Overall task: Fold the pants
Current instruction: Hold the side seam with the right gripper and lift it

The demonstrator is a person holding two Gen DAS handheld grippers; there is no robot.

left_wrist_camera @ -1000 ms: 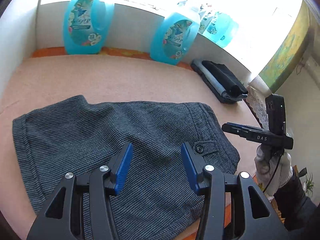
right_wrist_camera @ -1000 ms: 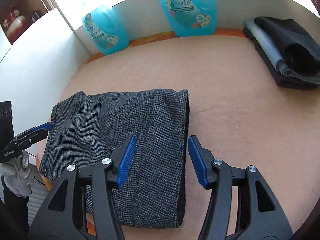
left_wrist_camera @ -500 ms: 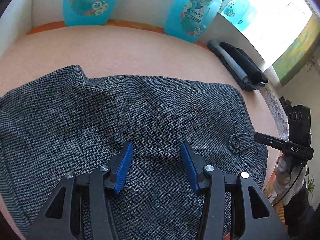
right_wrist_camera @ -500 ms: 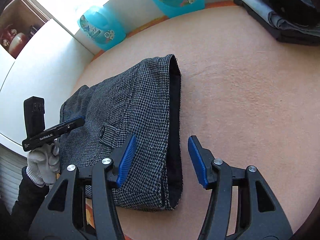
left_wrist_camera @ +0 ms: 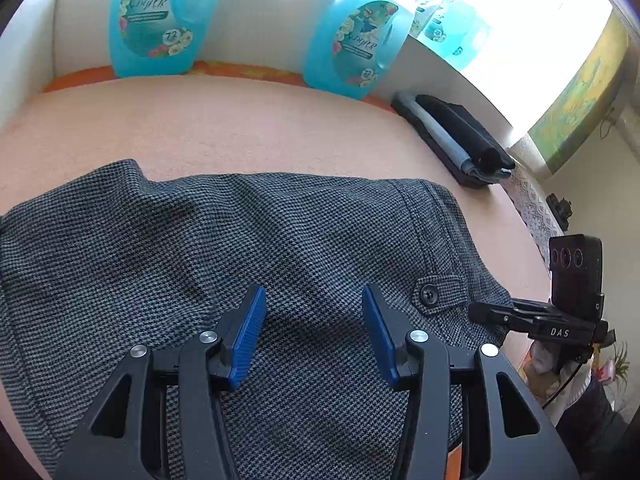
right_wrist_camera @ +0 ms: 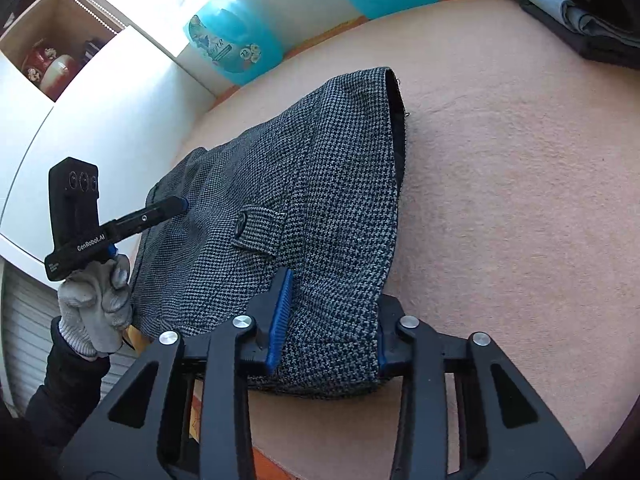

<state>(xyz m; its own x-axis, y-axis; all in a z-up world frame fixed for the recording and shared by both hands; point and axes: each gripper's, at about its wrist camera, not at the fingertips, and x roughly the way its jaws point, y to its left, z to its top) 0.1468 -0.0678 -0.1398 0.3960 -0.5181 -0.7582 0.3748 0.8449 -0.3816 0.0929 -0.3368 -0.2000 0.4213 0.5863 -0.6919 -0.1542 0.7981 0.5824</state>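
Note:
Grey houndstooth pants (left_wrist_camera: 224,248) lie folded on the peach tabletop (left_wrist_camera: 224,128); a buttoned pocket flap (left_wrist_camera: 438,289) faces up. My left gripper (left_wrist_camera: 312,308) is open just above the cloth and holds nothing. In the right wrist view the pants (right_wrist_camera: 304,200) lie lengthwise, and my right gripper (right_wrist_camera: 332,300) is open with its jaws astride the near right corner of the fold; the right finger is partly hidden behind the cloth. The right gripper also shows in the left wrist view (left_wrist_camera: 492,312), and the left gripper in the right wrist view (right_wrist_camera: 176,204).
Blue detergent bottles (left_wrist_camera: 158,20) (left_wrist_camera: 356,40) stand along the white back wall. A stack of folded dark clothes (left_wrist_camera: 456,140) lies at the far right, also in the right wrist view (right_wrist_camera: 580,12). The table's front edge (right_wrist_camera: 280,460) is right below the right gripper.
My right gripper has moved forward and left, so its jaws now straddle the pants' near corner. My left gripper has drawn back a little over the cloth. Both stayed open.

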